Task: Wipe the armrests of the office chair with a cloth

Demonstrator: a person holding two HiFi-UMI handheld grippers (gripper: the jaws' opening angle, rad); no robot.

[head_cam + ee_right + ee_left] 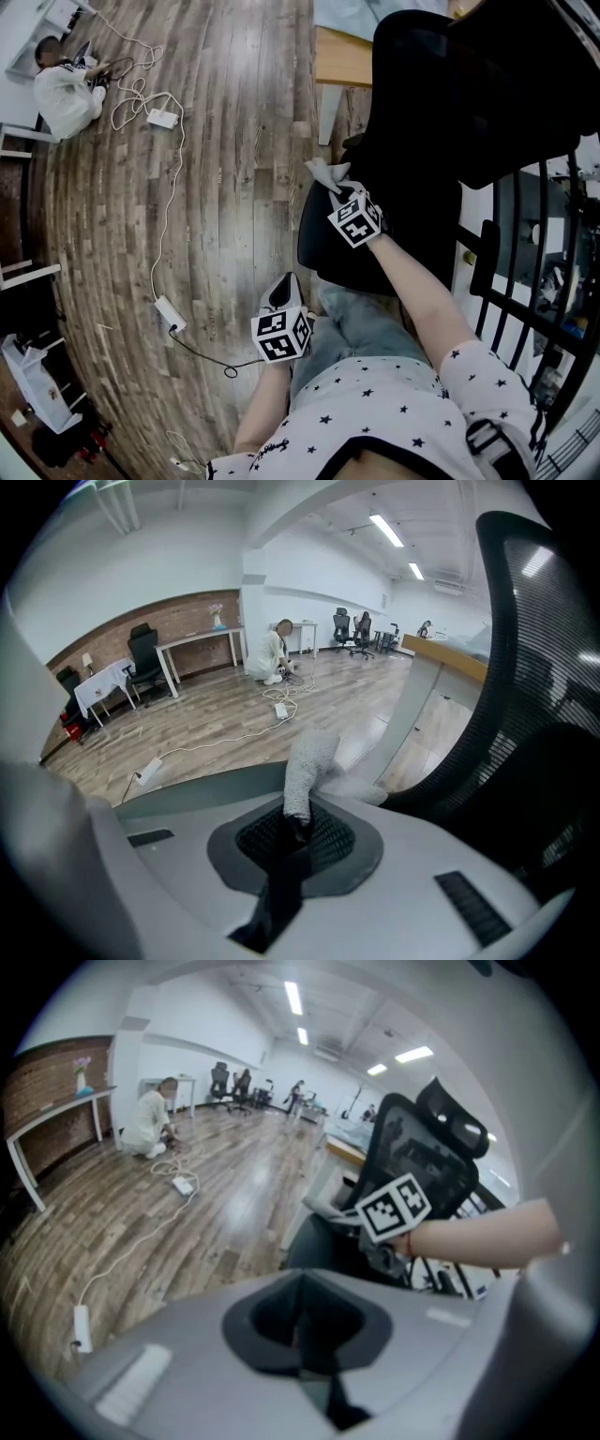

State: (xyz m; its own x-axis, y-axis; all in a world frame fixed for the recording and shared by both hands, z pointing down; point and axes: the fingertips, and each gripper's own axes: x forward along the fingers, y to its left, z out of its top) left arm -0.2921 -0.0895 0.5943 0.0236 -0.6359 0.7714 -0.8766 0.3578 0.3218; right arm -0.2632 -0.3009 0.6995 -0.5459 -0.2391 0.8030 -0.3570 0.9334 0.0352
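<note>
The right gripper point(341, 192) pinches the cloth point(326, 173) at the left edge of the office chair point(441, 103). The left gripper point(283, 291) hangs closed and empty. Wiping seems about to begin; next, press the cloth onto an armrest.

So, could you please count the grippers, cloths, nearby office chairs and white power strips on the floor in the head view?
Grippers: 2, the left gripper and the right gripper
Cloth: 1
Office chair: 1
Power strips: 2, the far power strip and the near power strip
Total: 6
</note>
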